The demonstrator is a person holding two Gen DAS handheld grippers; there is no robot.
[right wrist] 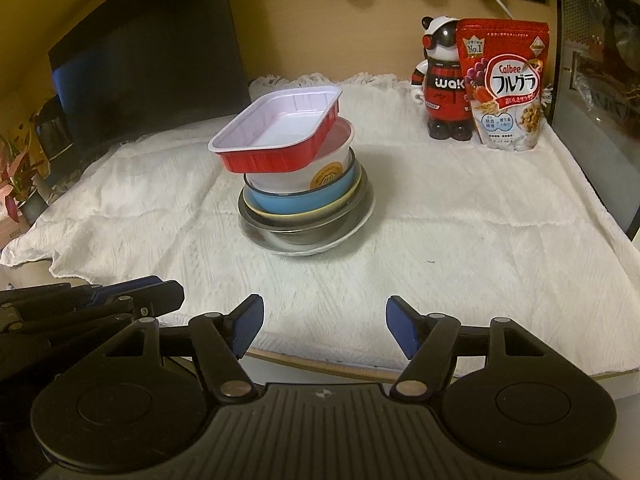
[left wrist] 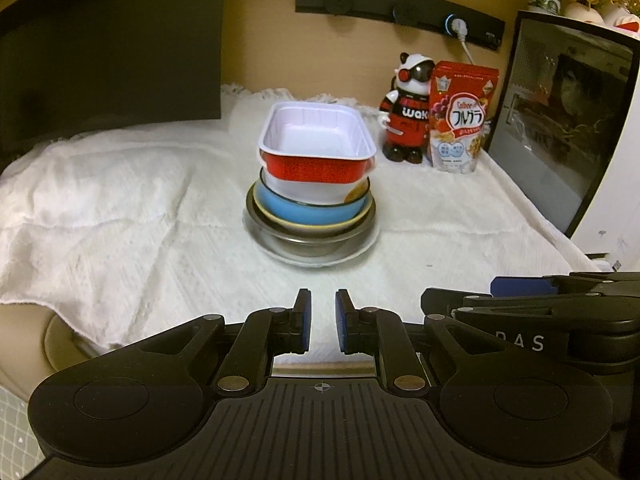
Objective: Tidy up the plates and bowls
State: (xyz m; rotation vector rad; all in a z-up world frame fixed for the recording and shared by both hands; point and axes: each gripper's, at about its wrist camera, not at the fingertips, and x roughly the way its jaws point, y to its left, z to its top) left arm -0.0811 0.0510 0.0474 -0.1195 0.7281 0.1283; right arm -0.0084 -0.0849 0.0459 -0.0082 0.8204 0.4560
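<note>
A stack of dishes stands mid-table on the white cloth (left wrist: 120,208). On top sits a red foil tray (left wrist: 316,140) (right wrist: 276,136) with a white inside, tilted and overhanging. Under it come a white paper bowl (left wrist: 312,190) (right wrist: 296,178), a blue bowl (left wrist: 288,208) (right wrist: 288,200), a yellow dish, a steel bowl (left wrist: 304,244) (right wrist: 296,236) and a white plate (left wrist: 360,250). My left gripper (left wrist: 323,320) is shut and empty, well short of the stack. My right gripper (right wrist: 324,328) is open with nothing between its pads, also short of the stack. The two grippers are side by side.
A toy figure (left wrist: 408,108) (right wrist: 444,80) and a red cereal bag (left wrist: 460,116) (right wrist: 504,84) stand at the back right. A dark glass-fronted box (left wrist: 560,128) lines the right side, and a black screen (left wrist: 108,48) stands at the back left. The table's front edge (right wrist: 340,364) is just below my right gripper.
</note>
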